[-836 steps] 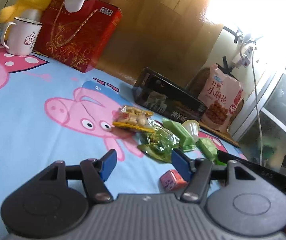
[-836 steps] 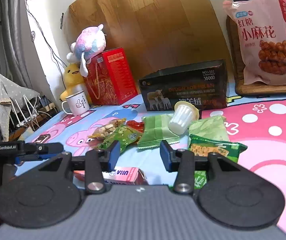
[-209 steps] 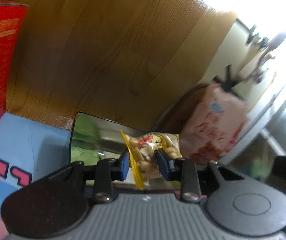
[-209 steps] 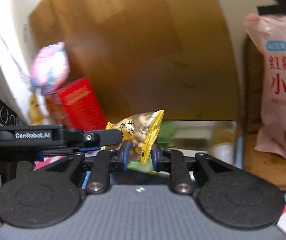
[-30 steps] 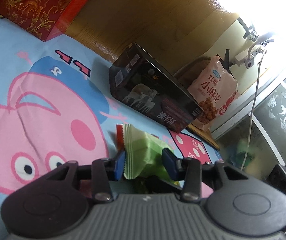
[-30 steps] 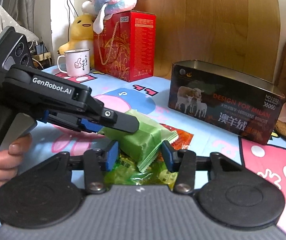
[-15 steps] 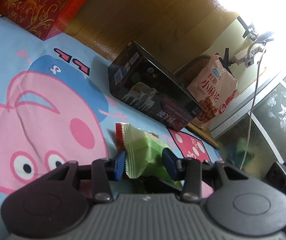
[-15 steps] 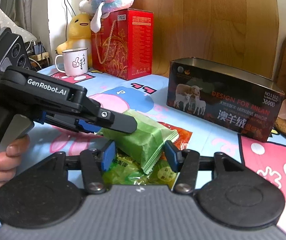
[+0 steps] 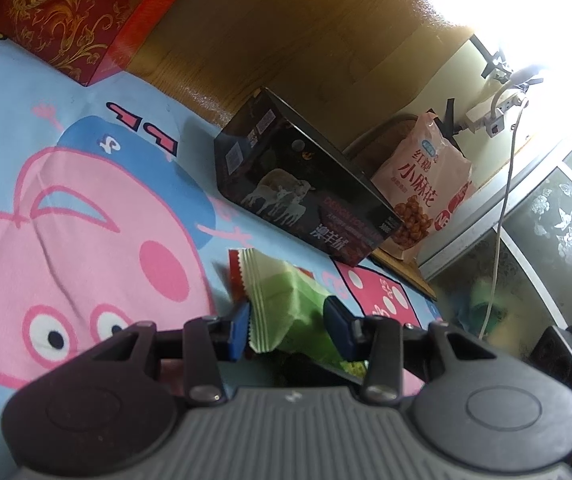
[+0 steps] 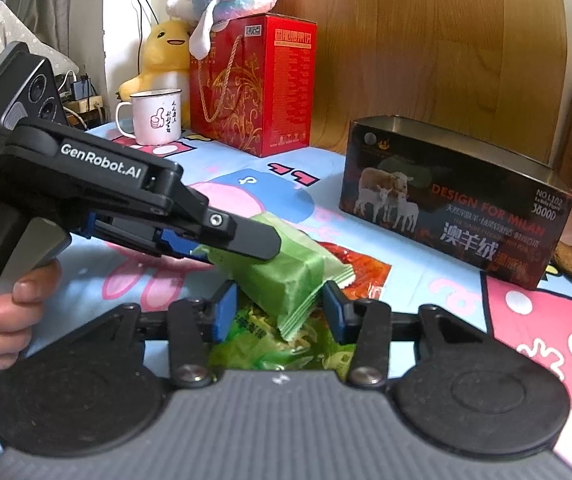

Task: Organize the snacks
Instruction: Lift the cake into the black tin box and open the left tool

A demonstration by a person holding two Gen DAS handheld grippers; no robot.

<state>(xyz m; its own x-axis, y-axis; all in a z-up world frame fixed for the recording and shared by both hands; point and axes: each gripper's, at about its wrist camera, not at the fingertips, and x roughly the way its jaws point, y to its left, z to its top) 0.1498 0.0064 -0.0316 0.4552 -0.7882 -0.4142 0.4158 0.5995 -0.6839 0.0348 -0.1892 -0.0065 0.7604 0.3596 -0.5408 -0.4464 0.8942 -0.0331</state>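
A light green snack packet [image 9: 286,304] [image 10: 286,276] is held above the blue cartoon cloth. My left gripper [image 9: 289,330] is shut on one end of it; it shows from the side in the right wrist view [image 10: 222,236]. My right gripper [image 10: 280,312] has its blue pads on either side of the packet's other end, a small gap showing. Under the packet lie a red wrapper [image 10: 361,268] and a darker green packet [image 10: 262,340]. The dark open box [image 9: 297,196] [image 10: 453,200] stands behind, apart from both grippers.
A pink bag of fried twists [image 9: 421,192] leans at the wall right of the box. A red gift bag [image 10: 250,84], a white mug [image 10: 154,116] and plush toys [image 10: 166,52] stand at the back left. A cable [image 9: 501,208] hangs at the right.
Both grippers have lifted slightly with the light green packet and moved closer to the dark box. The right gripper's pads have closed in around the packet's end.
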